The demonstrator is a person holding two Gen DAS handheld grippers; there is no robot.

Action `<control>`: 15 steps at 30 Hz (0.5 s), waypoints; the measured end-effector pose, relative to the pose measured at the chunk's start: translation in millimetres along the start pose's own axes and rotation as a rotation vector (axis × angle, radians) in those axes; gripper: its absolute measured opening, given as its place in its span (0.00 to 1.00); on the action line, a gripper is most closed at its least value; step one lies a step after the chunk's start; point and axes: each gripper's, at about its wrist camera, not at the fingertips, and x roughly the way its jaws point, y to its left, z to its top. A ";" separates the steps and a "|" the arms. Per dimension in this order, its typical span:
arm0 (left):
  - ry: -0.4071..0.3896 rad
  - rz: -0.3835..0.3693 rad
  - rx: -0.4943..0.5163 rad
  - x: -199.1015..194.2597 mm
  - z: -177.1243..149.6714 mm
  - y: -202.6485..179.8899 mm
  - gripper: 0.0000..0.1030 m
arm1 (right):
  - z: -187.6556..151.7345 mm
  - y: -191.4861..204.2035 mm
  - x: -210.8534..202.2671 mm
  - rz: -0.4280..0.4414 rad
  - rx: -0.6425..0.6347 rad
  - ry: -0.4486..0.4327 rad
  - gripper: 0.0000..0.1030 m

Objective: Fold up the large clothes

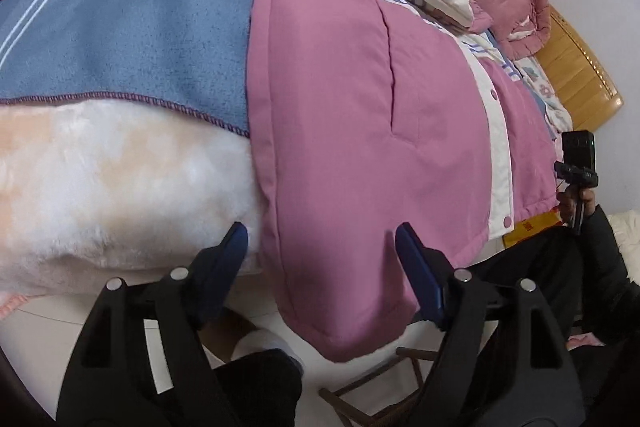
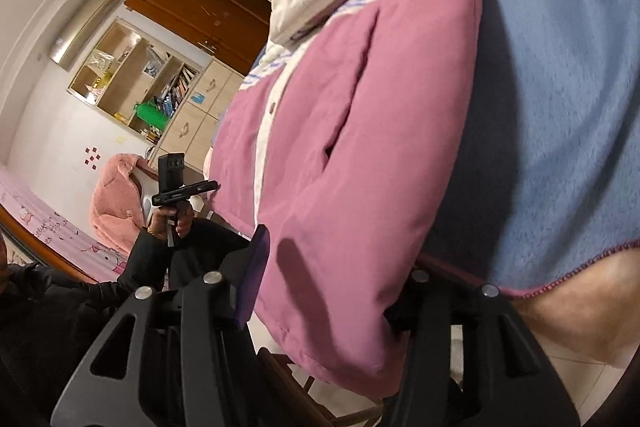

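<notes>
At the bed's near edge, left to right: a blue blanket (image 1: 132, 27) over a fluffy white cover (image 1: 120, 187), then the pink jacket (image 1: 360, 115) laid flat, snaps closed, hem overhanging, likely for folding. The left claw (image 1: 320, 247) hangs apart at the hem corner. The right claw (image 2: 336, 283) straddles the hem, jaws apart, not yet clamped.

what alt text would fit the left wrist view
An open left gripper hovers at the hem of a pink padded jacket spread over a blue blanket on a bed, its blue-padded fingers astride the jacket's lower corner. Cream and pink garments lie piled beyond.
</notes>
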 end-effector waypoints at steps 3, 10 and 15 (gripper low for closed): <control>0.001 0.022 0.021 5.5 -0.9 -2.7 0.67 | -0.2 5.7 7.0 0.025 -0.025 0.034 0.45; -0.007 -0.049 0.051 1.2 -3.1 -8.9 0.13 | 0.4 16.4 10.1 -0.012 -0.057 0.027 0.12; -0.045 -0.085 0.058 -8.8 -3.5 -12.0 0.09 | 3.5 31.1 1.5 0.022 -0.075 -0.051 0.10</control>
